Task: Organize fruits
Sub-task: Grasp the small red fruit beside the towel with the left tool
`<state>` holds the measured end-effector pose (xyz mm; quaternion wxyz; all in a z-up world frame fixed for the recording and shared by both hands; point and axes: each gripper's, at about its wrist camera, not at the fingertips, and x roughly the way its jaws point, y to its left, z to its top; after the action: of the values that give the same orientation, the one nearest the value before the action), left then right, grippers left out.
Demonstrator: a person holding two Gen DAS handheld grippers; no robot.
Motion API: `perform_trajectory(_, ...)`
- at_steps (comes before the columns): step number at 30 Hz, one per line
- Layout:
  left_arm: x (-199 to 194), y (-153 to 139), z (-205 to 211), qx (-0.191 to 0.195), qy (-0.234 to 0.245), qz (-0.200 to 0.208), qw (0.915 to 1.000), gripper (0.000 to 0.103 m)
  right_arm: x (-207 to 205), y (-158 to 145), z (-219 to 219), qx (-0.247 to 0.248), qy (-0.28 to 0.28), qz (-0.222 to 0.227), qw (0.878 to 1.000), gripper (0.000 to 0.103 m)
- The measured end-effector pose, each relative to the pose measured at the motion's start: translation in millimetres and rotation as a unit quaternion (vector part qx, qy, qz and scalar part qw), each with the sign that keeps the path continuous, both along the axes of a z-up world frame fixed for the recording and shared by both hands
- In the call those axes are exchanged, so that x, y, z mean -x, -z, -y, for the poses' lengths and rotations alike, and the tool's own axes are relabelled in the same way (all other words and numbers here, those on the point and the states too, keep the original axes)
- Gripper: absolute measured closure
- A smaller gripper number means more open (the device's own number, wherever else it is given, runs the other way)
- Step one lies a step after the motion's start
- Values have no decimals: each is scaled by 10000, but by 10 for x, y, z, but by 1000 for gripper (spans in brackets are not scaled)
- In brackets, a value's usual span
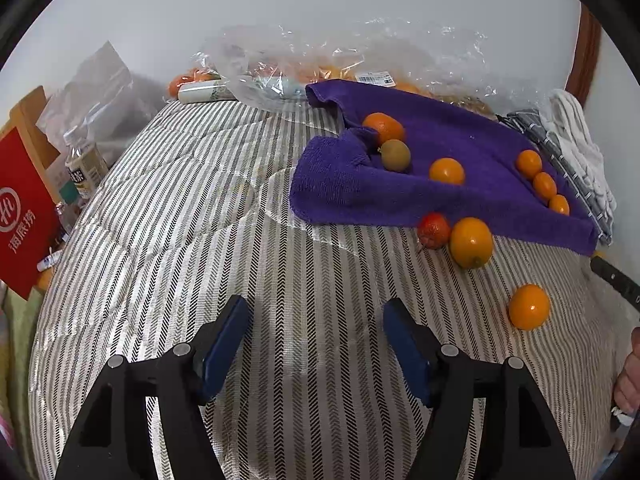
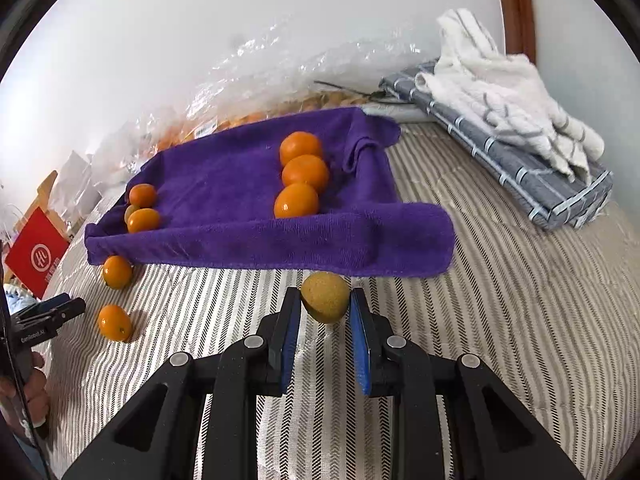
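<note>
I hold the R gripper (image 2: 325, 300) clamped on the round yellow-green fruit (image 2: 325, 297), purple terry towel (image 2: 240, 240) at 12 o'clock; L gripper (image 1: 316, 312) spread, empty.

Left gripper (image 1: 316, 320) fingers apart, right gripper (image 2: 326, 306) clamped.

Red box (image 1: 24, 216) and water bottle (image 1: 82, 164) far left of tongs; grey/white folded towels (image 2: 516, 136) ahead-right; plastic bag (image 1: 340, 56) far ahead.
</note>
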<state>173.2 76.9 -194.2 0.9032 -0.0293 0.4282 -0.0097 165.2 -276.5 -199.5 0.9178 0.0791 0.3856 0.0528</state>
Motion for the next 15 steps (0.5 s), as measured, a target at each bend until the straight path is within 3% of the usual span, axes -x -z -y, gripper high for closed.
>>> perform_trajectory(4, 13, -29, 56, -138, -91, -91, 9998, 39, -28, 17, -39, 61, -101, -78, 9999, 78)
perform_trajectory(9, -65, -88, 307, -485, 281, -20, 9984, 39, -56, 48, -106, 218, -289, -213, 9991, 78)
perform_trajectory(15, -225, -162, 565, -487, 685, 53, 9964, 39, -63, 60, -164, 344, -378, -251, 9984, 78)
